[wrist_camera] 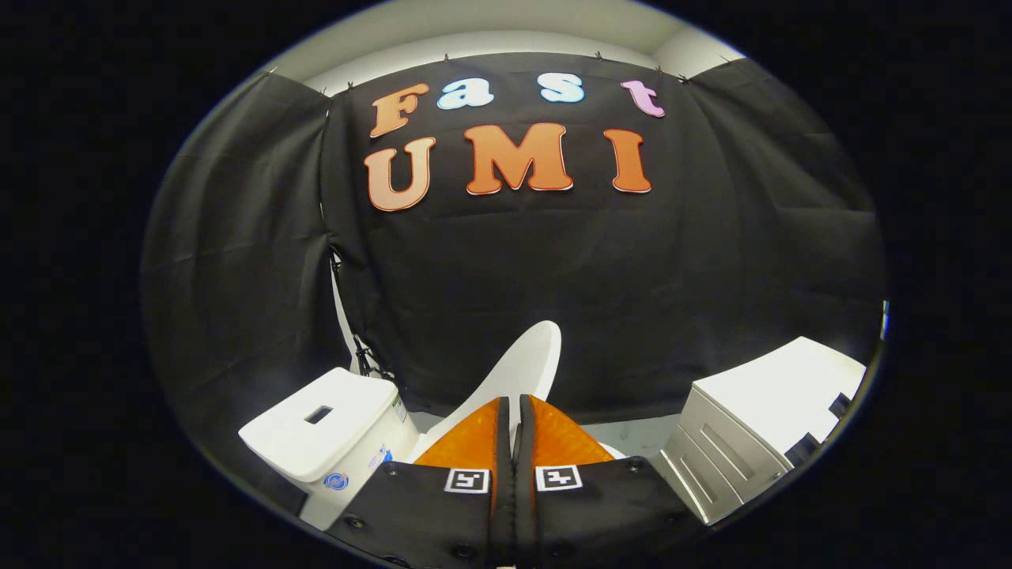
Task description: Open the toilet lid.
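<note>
Lifting phase, gripper [512, 419] pinched on the raised toilet lid [522, 363] at lower centre; next, tipping it toward the tank [332, 419].

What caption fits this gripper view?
Gripper shut on the raised toilet lid, beside the white tank.

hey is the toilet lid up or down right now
Up. The toilet lid stands raised on edge, rising past the gripper against the black cloth, beside the tank. The gripper's fingers look pressed together; whether they pinch the lid, cannot tell.
</note>
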